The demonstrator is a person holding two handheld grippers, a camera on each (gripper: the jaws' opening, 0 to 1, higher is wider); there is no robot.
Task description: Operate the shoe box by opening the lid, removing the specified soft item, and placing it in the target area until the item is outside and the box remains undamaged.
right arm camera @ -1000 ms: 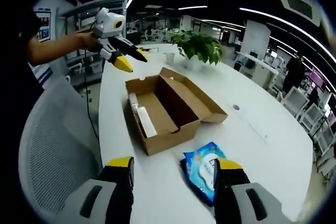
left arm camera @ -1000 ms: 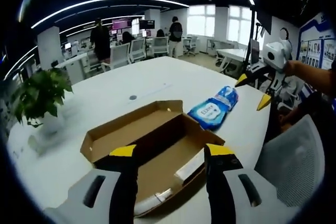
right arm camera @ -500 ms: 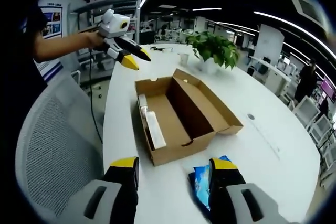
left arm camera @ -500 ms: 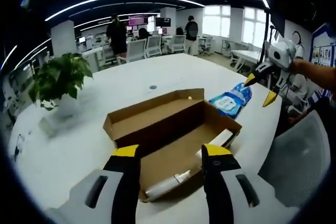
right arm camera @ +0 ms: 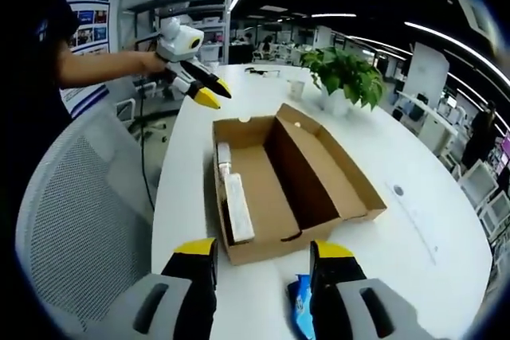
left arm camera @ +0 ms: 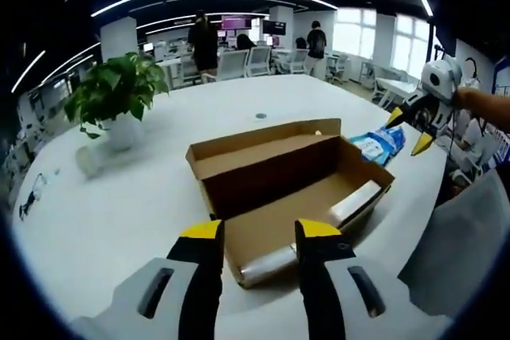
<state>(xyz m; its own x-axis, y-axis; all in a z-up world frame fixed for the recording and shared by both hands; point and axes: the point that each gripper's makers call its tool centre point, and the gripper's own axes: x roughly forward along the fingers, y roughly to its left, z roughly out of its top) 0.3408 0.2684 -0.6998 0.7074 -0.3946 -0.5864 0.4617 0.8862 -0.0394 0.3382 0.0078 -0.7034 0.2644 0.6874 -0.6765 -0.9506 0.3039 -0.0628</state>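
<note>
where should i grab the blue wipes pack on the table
Judging by the left gripper view, the blue wipes pack lies flat on the white table beside the open shoe box. Come from above and pinch across its narrow width near the middle; it looks soft, so the jaws should gather it.

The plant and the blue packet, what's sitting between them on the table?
In the left gripper view, the open cardboard shoe box lies on the white table between the potted plant and the blue packet.
</note>
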